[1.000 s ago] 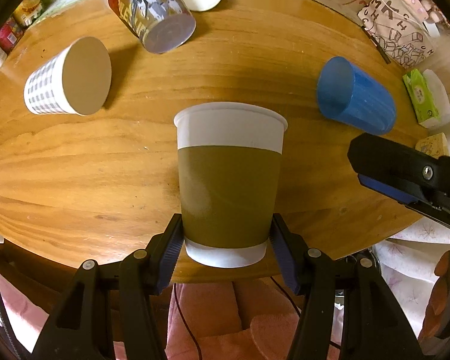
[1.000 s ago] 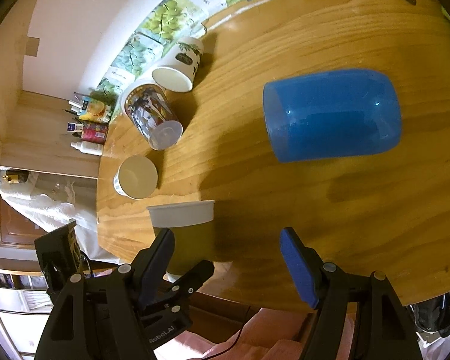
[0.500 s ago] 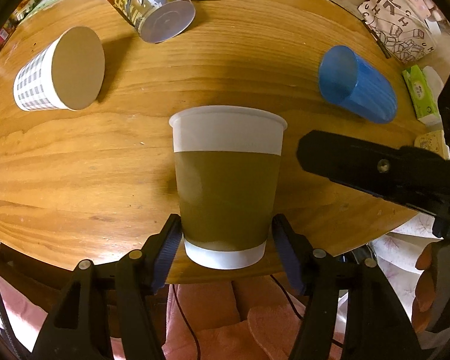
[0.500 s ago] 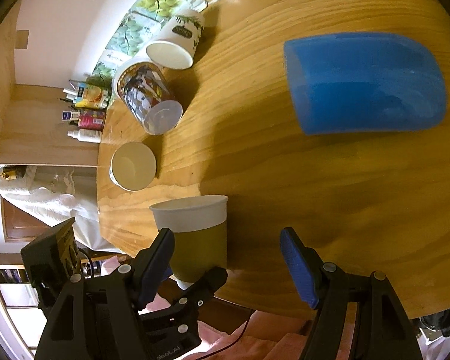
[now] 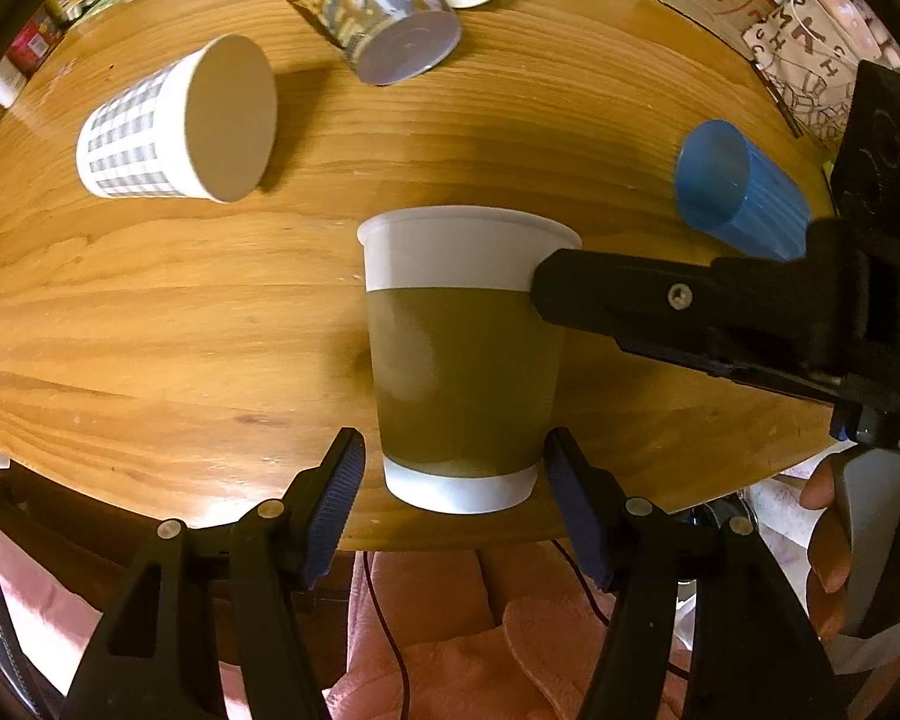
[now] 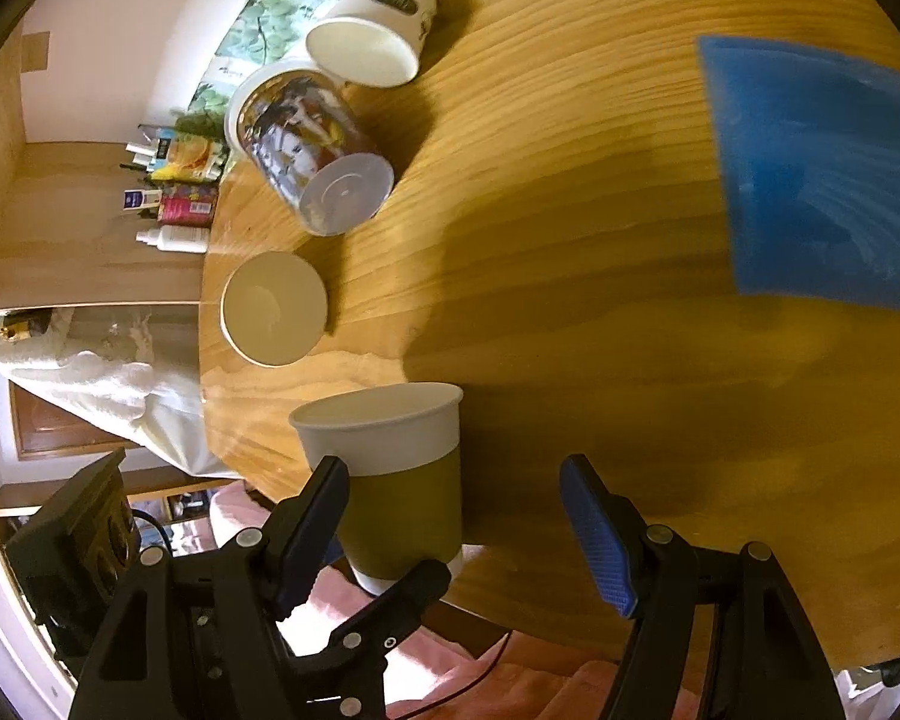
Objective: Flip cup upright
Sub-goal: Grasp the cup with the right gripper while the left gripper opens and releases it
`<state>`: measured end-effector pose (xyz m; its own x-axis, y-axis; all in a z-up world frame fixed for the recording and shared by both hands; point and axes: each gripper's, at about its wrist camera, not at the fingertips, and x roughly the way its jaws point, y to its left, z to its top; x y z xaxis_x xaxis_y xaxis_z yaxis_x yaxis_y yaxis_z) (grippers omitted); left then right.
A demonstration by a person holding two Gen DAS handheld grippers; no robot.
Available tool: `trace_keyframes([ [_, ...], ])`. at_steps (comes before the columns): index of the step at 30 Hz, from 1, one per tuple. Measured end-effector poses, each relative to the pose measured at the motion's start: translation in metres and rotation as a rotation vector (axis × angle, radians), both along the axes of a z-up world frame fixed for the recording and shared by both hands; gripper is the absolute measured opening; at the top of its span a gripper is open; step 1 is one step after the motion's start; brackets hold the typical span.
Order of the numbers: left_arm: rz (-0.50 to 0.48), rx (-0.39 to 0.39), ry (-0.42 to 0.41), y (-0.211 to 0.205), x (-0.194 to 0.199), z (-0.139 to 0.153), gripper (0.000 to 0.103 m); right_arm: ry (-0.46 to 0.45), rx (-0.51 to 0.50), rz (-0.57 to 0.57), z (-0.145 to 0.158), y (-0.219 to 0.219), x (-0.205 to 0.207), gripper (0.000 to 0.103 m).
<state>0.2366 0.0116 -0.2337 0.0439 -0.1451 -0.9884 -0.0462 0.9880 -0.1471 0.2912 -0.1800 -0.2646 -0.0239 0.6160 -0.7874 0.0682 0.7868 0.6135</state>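
An olive-green paper cup with a white rim band and white base stands upright, mouth up, near the lower edge of the round wooden table, in the lower middle of the left wrist view. The left gripper frames the cup's base with its two blue-padded fingers; a narrow gap shows on each side between pad and cup wall, so the jaws are spread slightly wider than the cup and grip nothing. In the right wrist view the same cup sits in the lower left of the frame, partly behind the near finger of the right gripper, whose jaws are wide apart with only bare table between them. That right gripper reaches in from the right side of the left wrist view as a long black bar whose tip lies at the cup's white band; whether it touches cannot be told. A blue plastic tumbler lies on its side at the right of the left wrist view and fills the upper right of the right wrist view, blurred. A checked white-and-grey paper cup lies on its side at upper left, and a clear plastic cup with a printed picture lies tipped at top centre, next to a white paper cup with a leaf print also on its side.
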Motion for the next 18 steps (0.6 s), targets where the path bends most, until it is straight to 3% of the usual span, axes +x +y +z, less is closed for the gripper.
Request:
trace_keyframes([
  [18,0.107,-0.035,0.002,0.045,-0.019,0.011,0.067,0.035,0.047,0.117,-0.006,0.052,0.014,0.074],
])
